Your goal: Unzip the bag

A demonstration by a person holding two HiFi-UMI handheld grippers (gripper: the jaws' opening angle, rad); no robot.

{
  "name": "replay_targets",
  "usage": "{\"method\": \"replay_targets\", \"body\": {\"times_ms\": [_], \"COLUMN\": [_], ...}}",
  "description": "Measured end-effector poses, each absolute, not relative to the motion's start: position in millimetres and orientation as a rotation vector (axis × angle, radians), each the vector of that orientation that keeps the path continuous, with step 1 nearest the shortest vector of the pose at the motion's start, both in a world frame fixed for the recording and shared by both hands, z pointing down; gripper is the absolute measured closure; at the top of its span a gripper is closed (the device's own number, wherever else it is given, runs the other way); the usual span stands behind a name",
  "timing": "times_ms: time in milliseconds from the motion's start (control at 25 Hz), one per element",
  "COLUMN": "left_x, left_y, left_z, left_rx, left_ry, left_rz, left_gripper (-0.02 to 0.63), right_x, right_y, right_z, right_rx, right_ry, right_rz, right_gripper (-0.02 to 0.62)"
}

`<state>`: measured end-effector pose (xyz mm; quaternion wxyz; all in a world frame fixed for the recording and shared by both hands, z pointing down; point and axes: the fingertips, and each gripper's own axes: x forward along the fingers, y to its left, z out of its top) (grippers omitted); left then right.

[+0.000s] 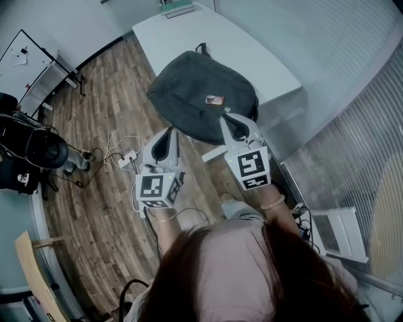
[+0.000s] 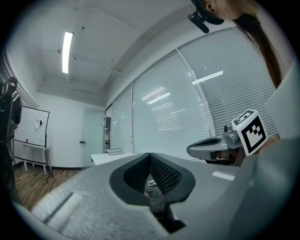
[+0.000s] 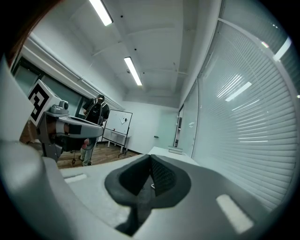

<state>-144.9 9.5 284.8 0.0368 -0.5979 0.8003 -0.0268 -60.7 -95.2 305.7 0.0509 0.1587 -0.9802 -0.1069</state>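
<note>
A dark grey bag lies on the near end of the white table, with a small orange tag on its top. My left gripper hangs level just short of the bag's near left edge, jaws shut and empty. My right gripper is level too, its tip over the bag's near right part, jaws shut with nothing between them. In the left gripper view my left gripper shows its pads meeting, and the right gripper's marker cube is at the right. In the right gripper view my right gripper has its pads together.
The white table runs away toward a glass wall with blinds. A wooden floor lies left, with cables and a power strip. A whiteboard and a person in dark clothes stand far left. A book stack sits at the table's far end.
</note>
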Motion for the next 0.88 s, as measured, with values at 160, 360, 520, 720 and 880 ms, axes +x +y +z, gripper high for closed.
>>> {"method": "replay_targets", "body": {"times_ms": [160,360,520,720,880], "left_x": [-148,-150,-152,-153,-153], "left_y": [-2,-14,-21,-29,-29], "left_z": [289,290,292,294,292], "left_rx": [-1.852,-1.876,-1.894,-1.91,-1.918], "left_ry": [2.457,2.438,2.428,2.412,2.401], "left_rz": [-0.074,-0.076,-0.081,-0.083,-0.084], "left_gripper": [0.597,0.596,0.597,0.597,0.597], "right_x": [-63,-65,-67,-68,-67], "right_y": [-100,-103,-102,-106,-105], "right_z": [311,314,315,321,321], "right_rx": [0.484,0.467,0.431,0.458,0.448], "right_ry": [-2.966,-2.966,-2.969,-2.938,-2.951], "right_rz": [-0.324,-0.235,-0.231,-0.263,-0.213], "right_gripper": [0.592,0.592,0.592,0.592,0.592]}}
